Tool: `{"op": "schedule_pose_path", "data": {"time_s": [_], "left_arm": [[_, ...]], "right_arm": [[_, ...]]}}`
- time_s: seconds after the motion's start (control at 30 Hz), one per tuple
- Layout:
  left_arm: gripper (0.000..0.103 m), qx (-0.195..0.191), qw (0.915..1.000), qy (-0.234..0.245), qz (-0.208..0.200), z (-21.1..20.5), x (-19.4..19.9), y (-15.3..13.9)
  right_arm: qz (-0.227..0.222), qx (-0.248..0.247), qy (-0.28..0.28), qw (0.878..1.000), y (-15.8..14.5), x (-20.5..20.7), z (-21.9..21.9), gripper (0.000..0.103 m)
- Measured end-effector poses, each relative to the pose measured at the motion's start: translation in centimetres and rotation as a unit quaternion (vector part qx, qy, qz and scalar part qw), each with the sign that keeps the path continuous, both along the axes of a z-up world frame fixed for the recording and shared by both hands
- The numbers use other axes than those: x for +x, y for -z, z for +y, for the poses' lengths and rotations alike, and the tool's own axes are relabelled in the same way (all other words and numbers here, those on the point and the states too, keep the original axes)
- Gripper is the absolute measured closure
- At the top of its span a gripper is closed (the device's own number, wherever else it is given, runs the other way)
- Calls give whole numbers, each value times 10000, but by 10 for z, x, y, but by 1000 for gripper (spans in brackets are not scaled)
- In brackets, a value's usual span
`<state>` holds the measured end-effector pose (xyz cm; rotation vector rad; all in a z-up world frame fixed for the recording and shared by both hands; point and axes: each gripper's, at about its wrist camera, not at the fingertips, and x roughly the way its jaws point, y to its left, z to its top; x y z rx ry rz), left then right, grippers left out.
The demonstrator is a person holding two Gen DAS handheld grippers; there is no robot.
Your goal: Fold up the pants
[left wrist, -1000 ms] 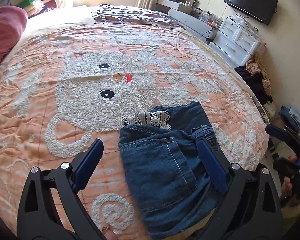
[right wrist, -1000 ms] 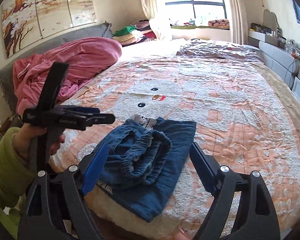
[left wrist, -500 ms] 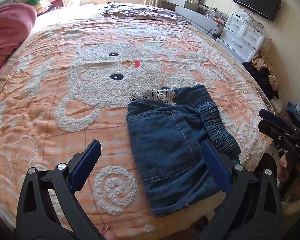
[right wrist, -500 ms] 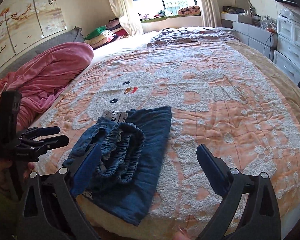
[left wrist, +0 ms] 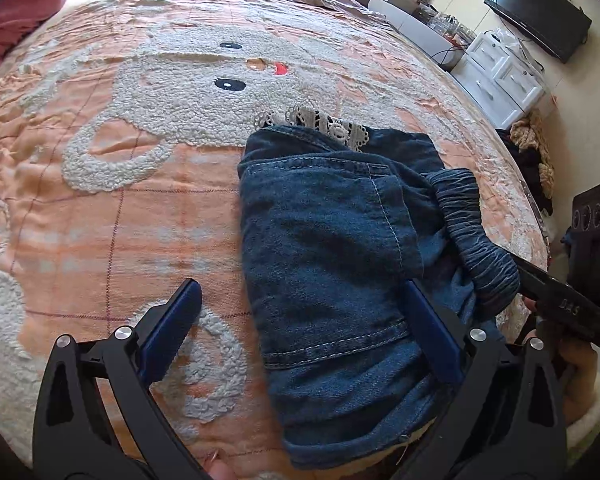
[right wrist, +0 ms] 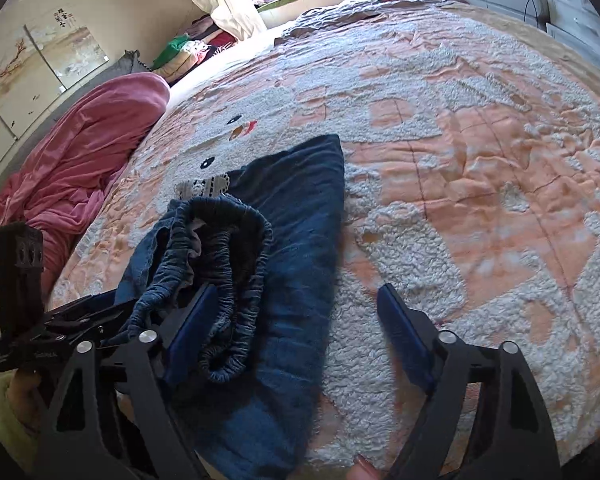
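The blue denim pants lie folded in a bundle near the bed's front edge, with a white lace trim at the far end and the bunched elastic waistband on the right. My left gripper is open, its right finger over the denim. My right gripper is open, its left finger on the waistband of the pants. Each gripper shows in the other's view, the right one at the waistband's end and the left one at the left.
The bed is covered by an orange quilt with a fluffy white bunny. A pink blanket lies at the left. White drawers and a TV stand by the wall. Clothes are piled on the floor.
Both grippers have moved closer and lower onto the pants. The right gripper's finger now touches the waistband; the left gripper's right finger rests over the denim.
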<state>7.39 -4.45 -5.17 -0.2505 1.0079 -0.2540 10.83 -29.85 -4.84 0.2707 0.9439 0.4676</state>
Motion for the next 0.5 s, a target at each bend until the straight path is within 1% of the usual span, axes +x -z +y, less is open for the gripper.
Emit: {"op": "schedule_pose_path", "data": {"time_s": [0.03,0.1,0.13,0.17,0.2,0.23,0.27,0.3,0.33,0.4,0.43,0.5], "left_arm": [[10,-42,10000,33,-15,-1,-1,0],[10,-210,9997,95,4,-5,0,2],[10,-226,9997,110,-17,-7,0,2],[12,-228,9996,142,-50,-9,0,2],[19,-244,9995,165,-57,-11,0,2],[25,-278,9994,178,-64,-13,0,2],[37,-257,9995,187,-74,-16,-1,2],[44,-200,9996,189,-113,-18,-1,0],[48,-152,9995,207,-156,-20,-3,-3],[62,-76,9995,214,-213,-20,-4,-8],[65,-85,9994,211,-247,-19,-6,-11],[74,-181,9992,198,-296,-14,-7,-17]], "right_arm": [[-10,56,-11,10000,3,0,0,27],[-16,160,-50,9999,6,2,0,37],[-15,169,-60,9998,6,3,1,40],[-31,241,-142,9996,5,3,2,57],[6,382,-260,9989,6,3,5,70],[46,453,-310,9985,7,3,8,72],[9,422,-343,9985,5,3,11,78],[-84,380,-404,9984,3,1,14,82],[-156,333,-410,9985,0,-1,16,83],[-344,241,-426,9982,-7,-5,20,89],[-472,172,-442,9978,-12,-9,22,90],[-643,34,-498,9967,-20,-13,28,92]]}}
